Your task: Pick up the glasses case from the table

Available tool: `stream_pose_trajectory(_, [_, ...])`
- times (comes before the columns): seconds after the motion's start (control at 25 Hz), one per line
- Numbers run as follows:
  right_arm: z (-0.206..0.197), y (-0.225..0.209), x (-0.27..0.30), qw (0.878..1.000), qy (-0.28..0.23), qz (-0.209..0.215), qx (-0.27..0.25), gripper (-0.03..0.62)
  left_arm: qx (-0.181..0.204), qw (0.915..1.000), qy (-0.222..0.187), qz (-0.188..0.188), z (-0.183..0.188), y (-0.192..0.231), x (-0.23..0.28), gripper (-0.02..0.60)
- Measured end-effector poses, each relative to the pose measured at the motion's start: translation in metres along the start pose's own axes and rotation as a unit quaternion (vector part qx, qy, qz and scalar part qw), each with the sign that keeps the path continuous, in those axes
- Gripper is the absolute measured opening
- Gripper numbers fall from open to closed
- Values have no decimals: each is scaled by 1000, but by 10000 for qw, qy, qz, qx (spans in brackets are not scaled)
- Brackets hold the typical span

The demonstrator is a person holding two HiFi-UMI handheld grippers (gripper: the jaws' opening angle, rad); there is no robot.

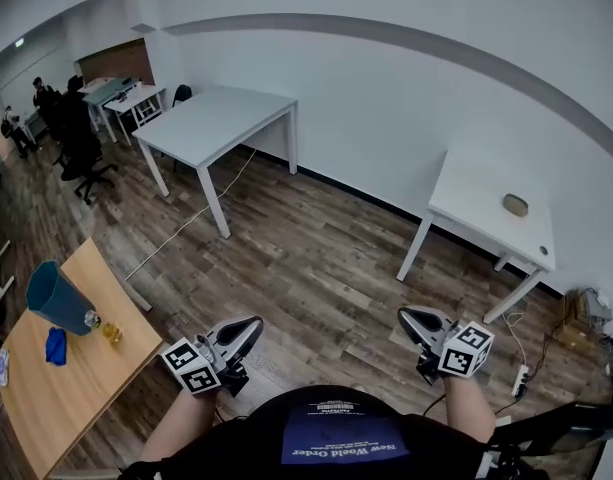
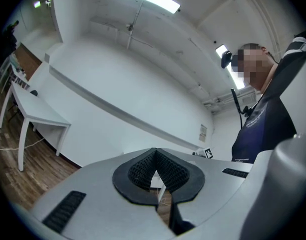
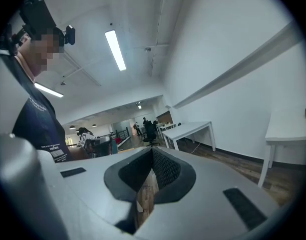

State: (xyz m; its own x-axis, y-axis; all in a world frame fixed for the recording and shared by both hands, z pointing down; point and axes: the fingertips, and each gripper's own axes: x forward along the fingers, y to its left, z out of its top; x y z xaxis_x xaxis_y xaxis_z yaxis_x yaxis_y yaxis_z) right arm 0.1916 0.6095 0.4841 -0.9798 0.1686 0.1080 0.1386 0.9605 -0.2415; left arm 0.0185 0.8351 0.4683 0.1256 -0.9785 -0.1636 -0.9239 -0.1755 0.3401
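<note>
A blue bin [image 1: 56, 298] is standing on the wooden table [image 1: 46, 408], its inside hidden. The smaller glasses case [image 1: 515, 205] is lying on the white table [image 1: 481, 193] at right. The left gripper [image 1: 252, 326] and right gripper [image 1: 406, 316] are hovering well apart from it, both clenching on nothing.

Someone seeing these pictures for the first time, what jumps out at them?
The left gripper and right gripper, jaws shut and empty, held out over the wood floor. Then the blue bin on the wooden table at lower left, and a small tan oval object lying on the white table at right.
</note>
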Motion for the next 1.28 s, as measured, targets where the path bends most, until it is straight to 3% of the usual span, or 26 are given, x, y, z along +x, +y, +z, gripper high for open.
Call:
stream_pose_trajectory(0.36, [88, -161, 26, 9962, 56, 725, -472, 2, 280, 9944, -433, 926, 25, 45, 130, 0])
stream_pose_trajectory(0.48, [101, -205, 26, 9948, 53, 901, -464, 2, 192, 9931, -559, 1014, 22, 53, 176, 0])
stream_pose_trajectory(0.6, [102, -245, 30, 9945, 93, 978, -373, 2, 148, 9935, -437, 1038, 9, 62, 213, 0])
stream_pose_trajectory(0.8, [99, -296, 60, 9951, 151, 966, -155, 2, 84, 9932, -308, 1123, 11, 107, 244, 0])
stream_pose_trajectory(0.96, [101, -327, 97, 9967, 166, 788, -65, 2, -44, 9943, -310, 1022, 16, 161, 260, 0])
stream_pose_trajectory(1.08, [106, -340, 135, 9982, 120, 586, -104, 2, 3, 9972, -247, 709, 25, 205, 268, 0])
stream_pose_trajectory(1.28, [144, -343, 221, 9992, -65, 292, -253, 2, 129, 9995, -78, 271, 83, 304, 272, 0])
